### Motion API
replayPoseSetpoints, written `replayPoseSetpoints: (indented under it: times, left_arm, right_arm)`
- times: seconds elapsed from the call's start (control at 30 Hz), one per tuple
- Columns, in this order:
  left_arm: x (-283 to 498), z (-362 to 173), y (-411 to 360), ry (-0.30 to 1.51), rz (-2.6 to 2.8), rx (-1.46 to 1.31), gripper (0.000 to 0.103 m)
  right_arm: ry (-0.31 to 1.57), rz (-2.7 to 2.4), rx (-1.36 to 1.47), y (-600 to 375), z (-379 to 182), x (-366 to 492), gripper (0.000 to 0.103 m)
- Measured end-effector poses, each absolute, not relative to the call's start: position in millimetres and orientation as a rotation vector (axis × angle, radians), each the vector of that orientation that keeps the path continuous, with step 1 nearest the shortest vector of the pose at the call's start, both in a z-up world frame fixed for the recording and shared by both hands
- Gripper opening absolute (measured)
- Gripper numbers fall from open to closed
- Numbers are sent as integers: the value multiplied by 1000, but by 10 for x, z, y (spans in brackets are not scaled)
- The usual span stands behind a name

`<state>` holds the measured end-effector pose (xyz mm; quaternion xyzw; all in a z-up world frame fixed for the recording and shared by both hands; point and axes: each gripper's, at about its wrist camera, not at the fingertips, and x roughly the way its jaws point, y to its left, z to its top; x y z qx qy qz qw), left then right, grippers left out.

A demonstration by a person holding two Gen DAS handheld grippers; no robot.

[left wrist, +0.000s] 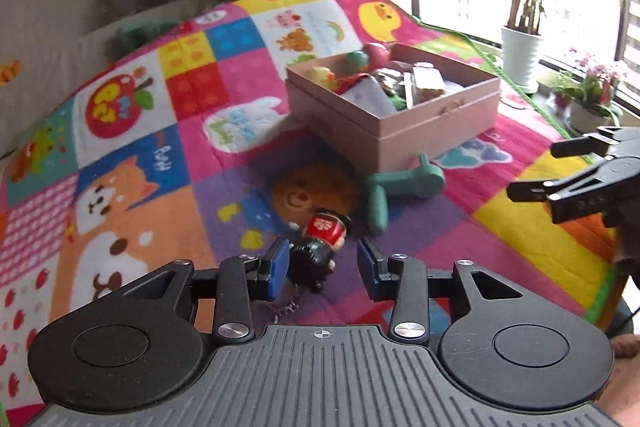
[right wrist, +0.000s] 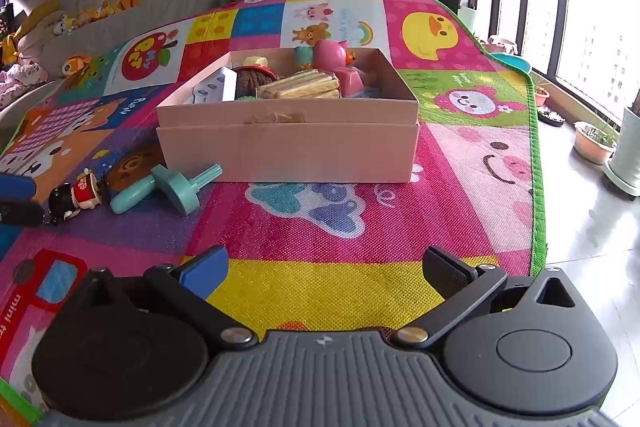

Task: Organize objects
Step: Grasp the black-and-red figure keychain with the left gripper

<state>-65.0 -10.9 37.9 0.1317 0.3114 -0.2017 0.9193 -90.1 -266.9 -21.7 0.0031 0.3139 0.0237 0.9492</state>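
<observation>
A small figurine (left wrist: 320, 247) with a red body and black head lies on the colourful play mat (left wrist: 160, 107). It is between the blue pads of my left gripper (left wrist: 323, 267). The left pad is close against its head and the right pad stands apart from it, so the jaws are open around it. A teal toy (left wrist: 400, 187) lies just beyond, against the pink box (left wrist: 400, 135). The box holds several toys. My right gripper (right wrist: 324, 275) hovers wide open over the yellow patch of mat with nothing between its fingers. In the right wrist view the figurine (right wrist: 76, 195) and teal toy (right wrist: 172, 187) lie left of the pink box (right wrist: 280, 151).
The mat's green edge (right wrist: 536, 187) runs along the right, with glossy floor (right wrist: 592, 227) beyond it. Potted plants (left wrist: 520, 55) line the window. Plush toys (right wrist: 32, 59) sit on a sofa at the far left.
</observation>
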Motion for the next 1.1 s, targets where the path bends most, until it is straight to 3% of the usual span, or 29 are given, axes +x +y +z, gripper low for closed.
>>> replayPoseSetpoints:
  times: [0.23, 0.6, 1.1]
  left_arm:
    - [-297, 134, -274, 705, -378, 360, 44]
    - [-17, 32, -201, 762, -373, 170, 44]
    - [-636, 5, -117, 737, -409, 92, 42]
  right_arm:
    - [643, 54, 17, -2692, -220, -895, 103]
    - [660, 61, 30, -2712, -234, -865, 103]
    - [652, 188, -61, -1800, -19, -349, 103]
